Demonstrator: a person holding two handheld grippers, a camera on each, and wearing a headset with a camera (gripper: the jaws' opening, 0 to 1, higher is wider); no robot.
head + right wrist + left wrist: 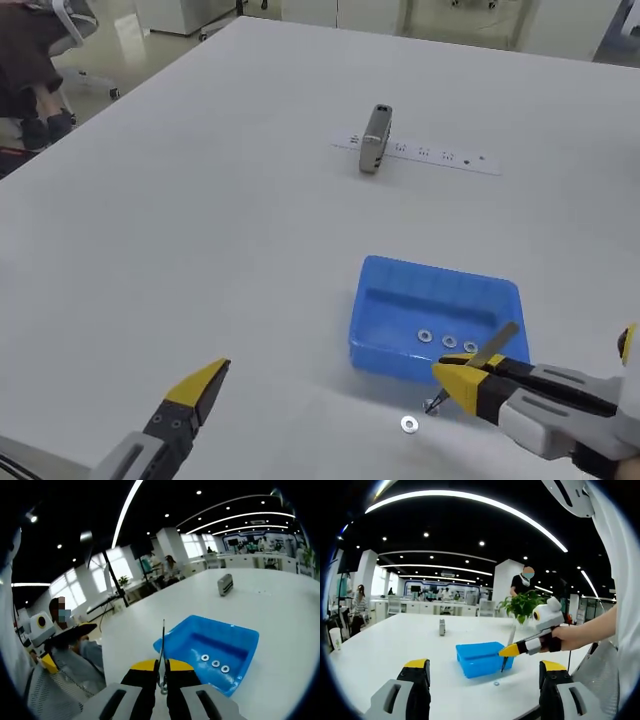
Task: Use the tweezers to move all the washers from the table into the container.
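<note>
A blue container (375,300) stands on the white table with three washers (448,343) lying in it. One washer (409,425) rests on the table just in front of the container. My right gripper (458,378) is shut on the metal tweezers (497,345), whose tips point down close above that loose washer. The right gripper view has the tweezers (162,645) rising between the shut jaws (161,667), with the container (240,675) and its washers (215,663) beyond. My left gripper (203,382) hovers open at the lower left, its jaws (484,672) wide apart and holding nothing.
A white power strip (440,155) with a grey adapter (375,138) plugged in lies farther back on the table. An office chair (60,30) stands past the table's far left edge. The table's near edge runs at the lower left.
</note>
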